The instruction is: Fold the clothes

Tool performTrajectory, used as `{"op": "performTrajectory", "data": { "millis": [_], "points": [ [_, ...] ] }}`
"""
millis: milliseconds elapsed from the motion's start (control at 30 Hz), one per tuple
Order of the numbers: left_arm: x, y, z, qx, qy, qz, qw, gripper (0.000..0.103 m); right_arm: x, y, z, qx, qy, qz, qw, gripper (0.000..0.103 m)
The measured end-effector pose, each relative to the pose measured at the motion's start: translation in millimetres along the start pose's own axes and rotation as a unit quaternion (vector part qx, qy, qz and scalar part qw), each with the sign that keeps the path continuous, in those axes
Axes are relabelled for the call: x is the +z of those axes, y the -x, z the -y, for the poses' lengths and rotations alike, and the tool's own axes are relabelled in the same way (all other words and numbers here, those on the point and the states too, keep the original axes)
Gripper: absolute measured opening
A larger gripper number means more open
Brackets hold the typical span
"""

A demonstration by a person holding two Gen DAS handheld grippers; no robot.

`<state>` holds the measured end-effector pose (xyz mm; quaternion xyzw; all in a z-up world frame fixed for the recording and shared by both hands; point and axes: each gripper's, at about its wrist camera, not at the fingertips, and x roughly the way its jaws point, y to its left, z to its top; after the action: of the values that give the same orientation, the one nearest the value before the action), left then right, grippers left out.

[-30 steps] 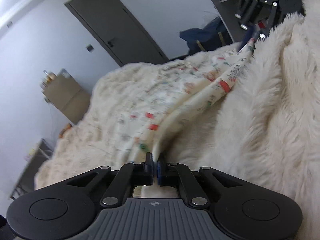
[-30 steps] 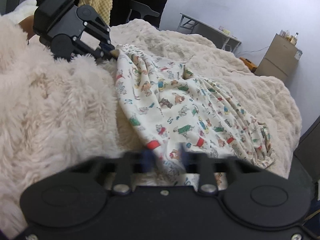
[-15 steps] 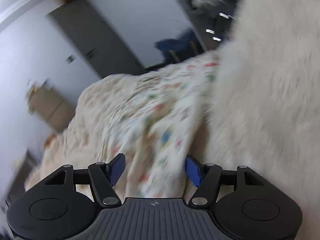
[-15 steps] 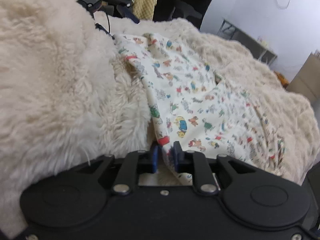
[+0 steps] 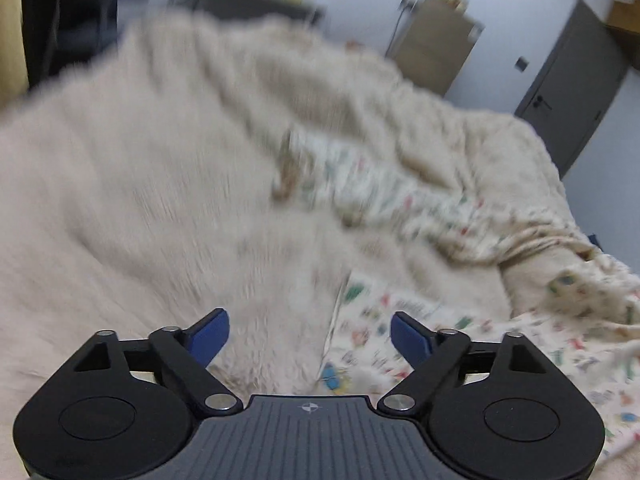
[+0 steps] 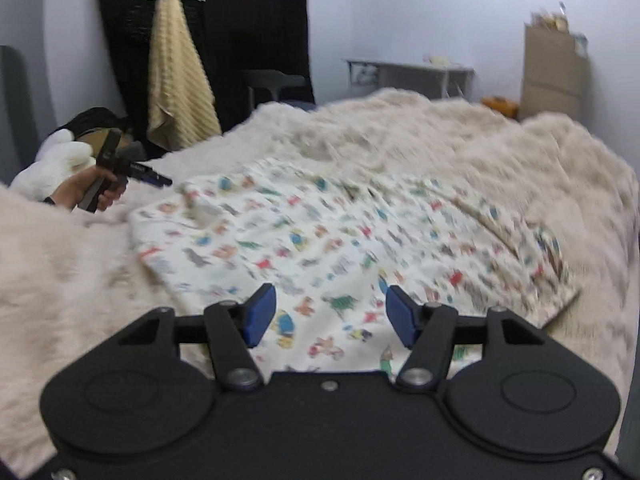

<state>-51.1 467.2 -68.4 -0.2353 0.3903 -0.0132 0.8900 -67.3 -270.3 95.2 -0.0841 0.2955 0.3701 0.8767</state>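
A cream garment with small coloured cartoon prints point(image 6: 340, 240) lies spread on a fluffy cream blanket point(image 6: 60, 272) on the bed. My right gripper point(image 6: 326, 316) is open and empty, just above the garment's near edge. My left gripper point(image 5: 310, 334) is open and empty, over the garment's edge point(image 5: 400, 336) and the blanket point(image 5: 140, 200). The left wrist view is motion-blurred. The left gripper also shows in the right wrist view point(image 6: 158, 179), held in a hand at the garment's far left corner.
A cream towel point(image 6: 180, 80) hangs on hangers beside dark clothing at the back left. A grey table point(image 6: 408, 70) and a cardboard box point(image 6: 554, 72) stand by the far wall. A grey door point(image 5: 568, 92) is at the right of the left wrist view.
Both grippers have opened and let go of the garment, which now lies flat on the blanket. Both have pulled back and swung to new viewing angles.
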Motion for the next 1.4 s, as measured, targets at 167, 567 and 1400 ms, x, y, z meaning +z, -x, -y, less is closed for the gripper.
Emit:
{"op": "performTrajectory", "data": {
  "millis": [167, 567, 1400],
  "points": [
    [10, -51, -2, -0.044, 0.019, -0.038, 0.9981, 0.050, -4, -1, -3, 0.003, 0.002, 0.001, 1.000, 0.059],
    [29, 61, 11, 0.050, -0.016, 0.141, 0.9886, 0.000, -4, 0, -7, 0.004, 0.000, -0.005, 1.000, 0.059],
    [1, -8, -3, 0.045, -0.018, -0.002, 0.9988, 0.014, -7, -9, -13, -0.001, 0.012, -0.017, 1.000, 0.059]
  ]
}}
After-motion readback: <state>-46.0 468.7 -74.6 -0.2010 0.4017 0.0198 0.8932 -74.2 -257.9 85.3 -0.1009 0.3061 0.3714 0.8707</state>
